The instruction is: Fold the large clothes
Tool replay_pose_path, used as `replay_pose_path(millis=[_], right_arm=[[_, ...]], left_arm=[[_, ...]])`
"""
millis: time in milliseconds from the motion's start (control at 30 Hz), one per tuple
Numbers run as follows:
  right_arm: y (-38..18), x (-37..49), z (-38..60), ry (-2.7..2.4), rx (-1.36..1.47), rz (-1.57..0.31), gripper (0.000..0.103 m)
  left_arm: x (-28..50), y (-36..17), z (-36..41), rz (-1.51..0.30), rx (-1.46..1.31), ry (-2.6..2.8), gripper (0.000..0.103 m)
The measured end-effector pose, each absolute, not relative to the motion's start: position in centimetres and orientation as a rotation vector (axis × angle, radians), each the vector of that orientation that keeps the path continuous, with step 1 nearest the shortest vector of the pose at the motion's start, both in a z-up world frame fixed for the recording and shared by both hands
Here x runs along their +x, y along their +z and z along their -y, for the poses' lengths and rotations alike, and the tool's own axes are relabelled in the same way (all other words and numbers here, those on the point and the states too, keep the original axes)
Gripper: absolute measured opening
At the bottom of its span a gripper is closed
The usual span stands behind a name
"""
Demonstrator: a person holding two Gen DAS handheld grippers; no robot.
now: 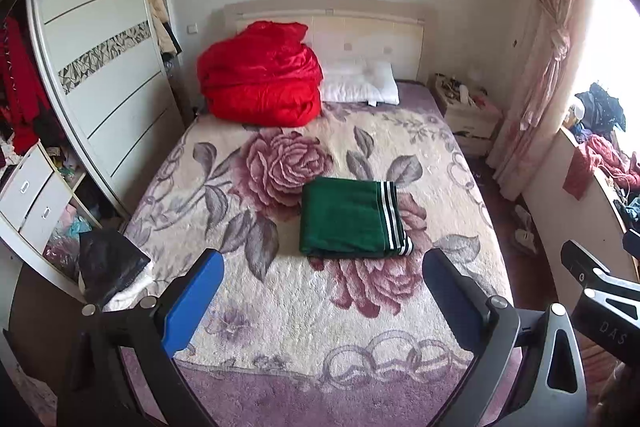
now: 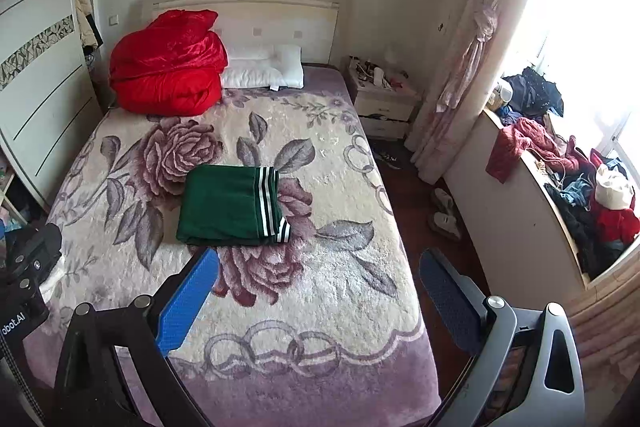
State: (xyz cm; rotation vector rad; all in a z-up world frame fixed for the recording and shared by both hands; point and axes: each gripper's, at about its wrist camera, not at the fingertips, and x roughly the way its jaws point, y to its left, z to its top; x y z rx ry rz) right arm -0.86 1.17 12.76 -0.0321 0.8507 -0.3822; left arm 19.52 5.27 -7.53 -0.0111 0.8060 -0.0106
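Observation:
A green garment [image 1: 348, 217] with white-striped trim lies folded into a neat rectangle on the floral blanket [image 1: 280, 307] in the middle of the bed; it also shows in the right wrist view [image 2: 228, 207]. My left gripper [image 1: 322, 267] is open and empty, held above the foot of the bed, short of the garment. My right gripper [image 2: 320, 267] is open and empty, also back from the garment, over the bed's right edge. Part of the right gripper [image 1: 600, 287] shows at the right in the left wrist view.
A bundled red quilt [image 1: 260, 75] and a white pillow [image 1: 360, 83] lie at the headboard. A wardrobe [image 1: 100, 67] stands left of the bed. A nightstand [image 2: 384, 99], a tied curtain [image 2: 472, 47] and a counter heaped with clothes [image 2: 580, 195] stand on the right. Shoes [image 2: 444, 215] lie on the floor.

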Motion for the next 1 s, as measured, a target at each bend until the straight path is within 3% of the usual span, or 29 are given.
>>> replay_pose_path(millis=[433,1000], right_arm=[[18.7,-6.3,-2.6,-0.347,-0.029,-0.754,0.102],[19.9,-7.2,-2.0,-0.313,-0.037,-0.730,0.103]], left_arm=[[16.0,-4.3,-5.4,-0.723,-0.043,-0.006,0.102],[14.4,-3.6,-4.7,-0.691,-0.012,0.010,0.102]])
